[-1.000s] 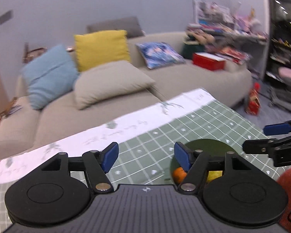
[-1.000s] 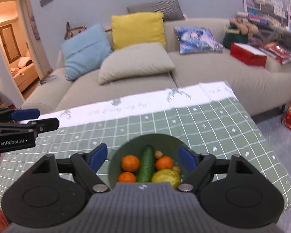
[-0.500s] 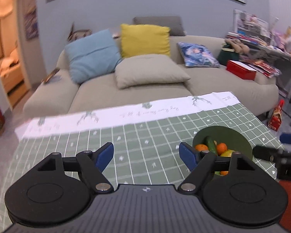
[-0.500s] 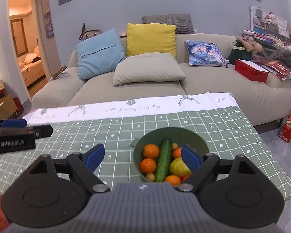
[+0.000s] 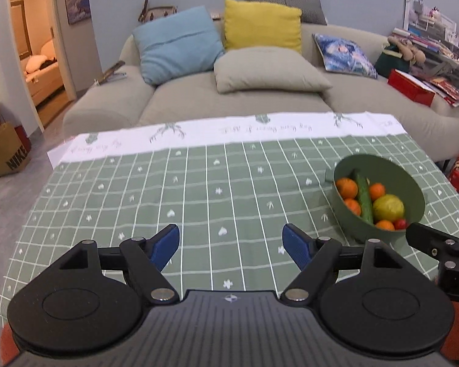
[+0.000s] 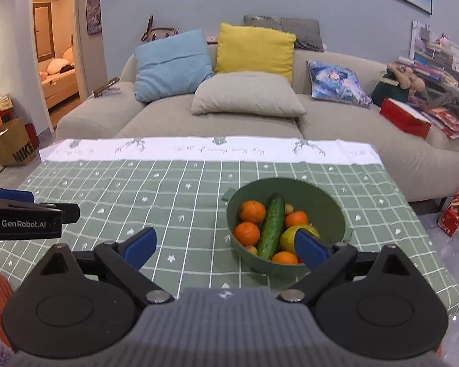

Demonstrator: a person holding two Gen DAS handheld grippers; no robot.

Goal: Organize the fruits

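Behind the checked tablecloth, a beige sofa holds cushions.

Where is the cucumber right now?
In the right wrist view the cucumber lies diagonally across the green bowl, oranges on both sides, on the tablecloth's right half.

Matt green bowl, smooth plastic by look; printed cloth tablecloth, matt; cucumber skin slightly glossy; sofa in matt woven fabric; cushions cloth.
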